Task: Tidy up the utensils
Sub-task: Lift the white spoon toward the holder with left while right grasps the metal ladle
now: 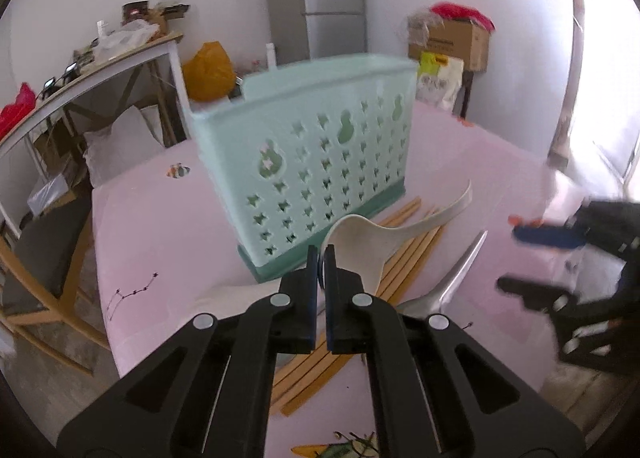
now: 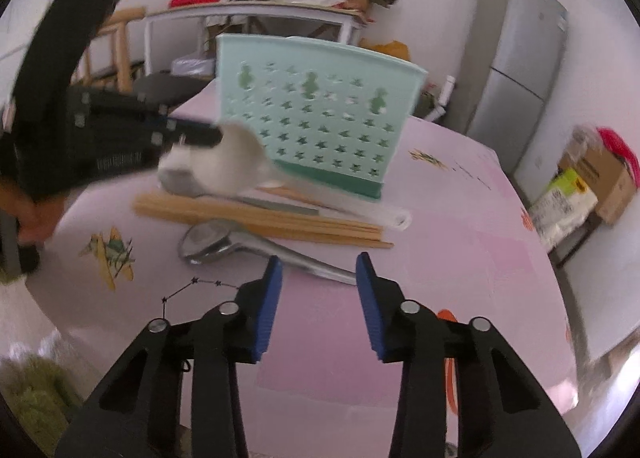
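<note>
The cream plastic spoon (image 1: 362, 244), wide-bowled with a curved handle, hung lifted above the wooden chopsticks (image 1: 404, 258) before the mint holder (image 1: 316, 145), its bowl rim clamped in my left gripper (image 1: 321, 258). My right gripper (image 2: 319, 270) hovered spread and unloaded over the metal spoon (image 2: 224, 244).

Mint utensil holder (image 1: 320, 137), star cutouts; white spoon (image 1: 360, 242); pink tablecloth (image 1: 160, 242).

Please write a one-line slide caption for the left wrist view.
Left hand-held gripper shut on white spoon, beside mint utensil holder, above chopsticks.
</note>
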Motion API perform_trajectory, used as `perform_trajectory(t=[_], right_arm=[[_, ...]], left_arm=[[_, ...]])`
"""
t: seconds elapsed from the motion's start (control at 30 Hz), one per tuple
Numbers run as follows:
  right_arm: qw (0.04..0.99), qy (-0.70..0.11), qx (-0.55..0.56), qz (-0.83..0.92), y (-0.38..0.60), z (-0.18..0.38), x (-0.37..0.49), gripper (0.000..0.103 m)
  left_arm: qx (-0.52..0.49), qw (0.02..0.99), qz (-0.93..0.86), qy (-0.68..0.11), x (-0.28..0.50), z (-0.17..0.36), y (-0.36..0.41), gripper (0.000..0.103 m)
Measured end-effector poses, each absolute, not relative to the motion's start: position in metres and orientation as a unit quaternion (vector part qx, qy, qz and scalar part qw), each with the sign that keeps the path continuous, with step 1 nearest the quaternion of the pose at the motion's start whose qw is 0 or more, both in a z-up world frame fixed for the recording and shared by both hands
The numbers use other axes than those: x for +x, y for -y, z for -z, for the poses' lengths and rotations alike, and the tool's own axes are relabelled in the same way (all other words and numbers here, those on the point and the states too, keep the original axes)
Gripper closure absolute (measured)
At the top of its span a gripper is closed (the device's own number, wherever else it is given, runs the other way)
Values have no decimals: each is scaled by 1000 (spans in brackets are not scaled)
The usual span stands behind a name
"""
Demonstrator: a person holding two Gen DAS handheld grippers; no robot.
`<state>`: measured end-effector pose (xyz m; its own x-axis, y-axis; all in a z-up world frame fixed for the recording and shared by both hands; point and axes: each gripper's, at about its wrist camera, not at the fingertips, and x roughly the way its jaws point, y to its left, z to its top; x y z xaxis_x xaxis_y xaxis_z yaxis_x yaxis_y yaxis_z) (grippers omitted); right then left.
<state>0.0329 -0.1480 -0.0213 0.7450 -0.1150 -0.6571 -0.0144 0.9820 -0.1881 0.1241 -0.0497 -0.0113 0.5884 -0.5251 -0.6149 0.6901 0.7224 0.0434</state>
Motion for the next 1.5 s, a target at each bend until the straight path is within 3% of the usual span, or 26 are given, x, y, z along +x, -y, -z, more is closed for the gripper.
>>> perform_trajectory(t=[0.13,0.57,0.93,1.17,1.5], right_arm=[[918,-371,-137,1,138,31,41,73],[877,-390,-276,-53,114,53,61,73],[870,-373,-317,-68,97,52,73,73],[867,-348,-352,-57,83,61,64,90],[875,-322,-356,-62,90,48,46,95]], left_arm=[[103,892,327,-293,120,-3,33,101],[55,918,265,-292,102,-24,-5,101],[52,924,234,-297,101,-32,-12,101],[56,930,213,-293,98,-41,-16,101],[73,946,184,-258,93,-75,-20,101]])
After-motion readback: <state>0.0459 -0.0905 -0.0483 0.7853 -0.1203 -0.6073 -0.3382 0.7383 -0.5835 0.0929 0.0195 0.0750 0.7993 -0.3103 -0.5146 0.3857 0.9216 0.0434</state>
